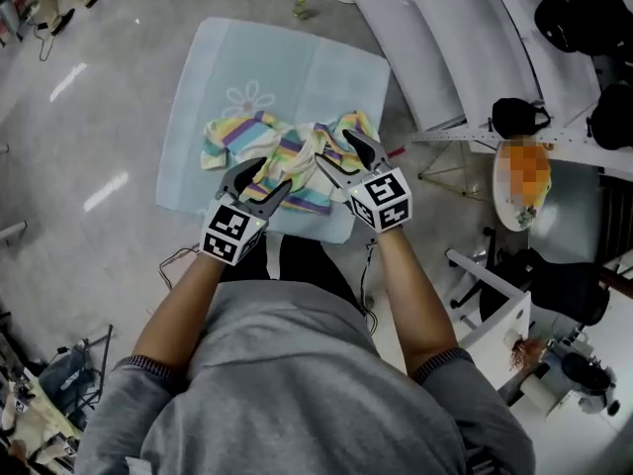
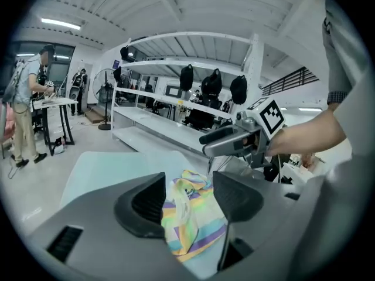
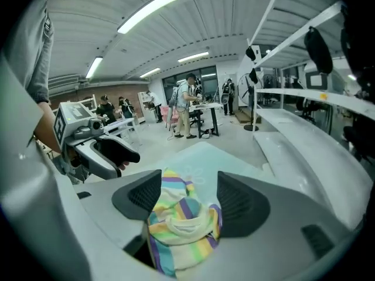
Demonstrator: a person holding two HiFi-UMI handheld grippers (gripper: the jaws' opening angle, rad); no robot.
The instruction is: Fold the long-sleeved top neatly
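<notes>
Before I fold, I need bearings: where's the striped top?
Head view, centre: the striped top lies crumpled on the blue mat, just ahead of the left tongs and right tongs.

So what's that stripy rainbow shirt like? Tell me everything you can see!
The long-sleeved top looks like soft cloth with pastel stripes: yellow, green, blue, purple and cream. It lies crumpled in a bunched heap, not folded, on the near half of a pale blue mat with a flower drawn on it. The left hand-held gripper and right hand-held gripper sit at its near edge, jaws open with its folds between them. I can't tell whether they touch it.
</notes>
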